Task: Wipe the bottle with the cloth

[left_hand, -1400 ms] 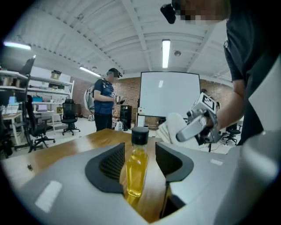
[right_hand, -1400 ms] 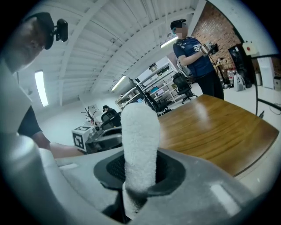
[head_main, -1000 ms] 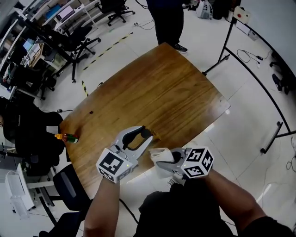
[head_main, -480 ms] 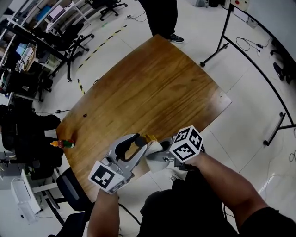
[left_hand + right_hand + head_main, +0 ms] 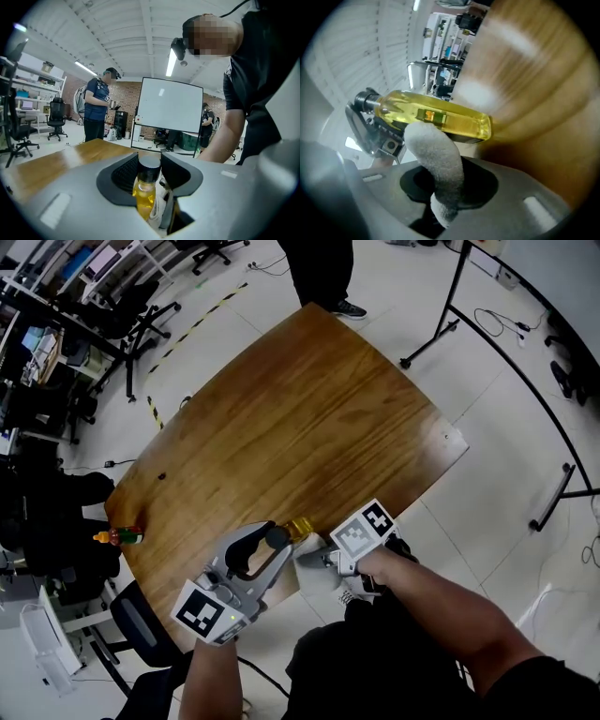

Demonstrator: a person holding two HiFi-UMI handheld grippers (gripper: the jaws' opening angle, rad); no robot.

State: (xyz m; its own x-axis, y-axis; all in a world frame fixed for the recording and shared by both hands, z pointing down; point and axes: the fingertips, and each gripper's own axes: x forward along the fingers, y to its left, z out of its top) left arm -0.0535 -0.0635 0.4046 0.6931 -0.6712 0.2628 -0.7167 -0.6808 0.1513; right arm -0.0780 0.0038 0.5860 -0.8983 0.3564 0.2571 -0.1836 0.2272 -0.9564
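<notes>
White fluffy cloth (image 5: 436, 154) pinched tight in the right tool (image 5: 450, 180) and laid against the side of the clear, black-capped bottle of yellow liquid (image 5: 440, 119). Held that bottle by its neck in the left tool (image 5: 151, 164), clamped on it, over the near edge of the wooden table (image 5: 300, 418). Judged as mid-wipe. Called next for dragging the cloth along the body while keeping the neck grip firm.

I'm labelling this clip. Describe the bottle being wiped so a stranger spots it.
At the wooden table's near edge, the left gripper holds a bottle by its top. It has yellow liquid and a black cap, unlike the orange-topped bottle at the left edge.
</notes>
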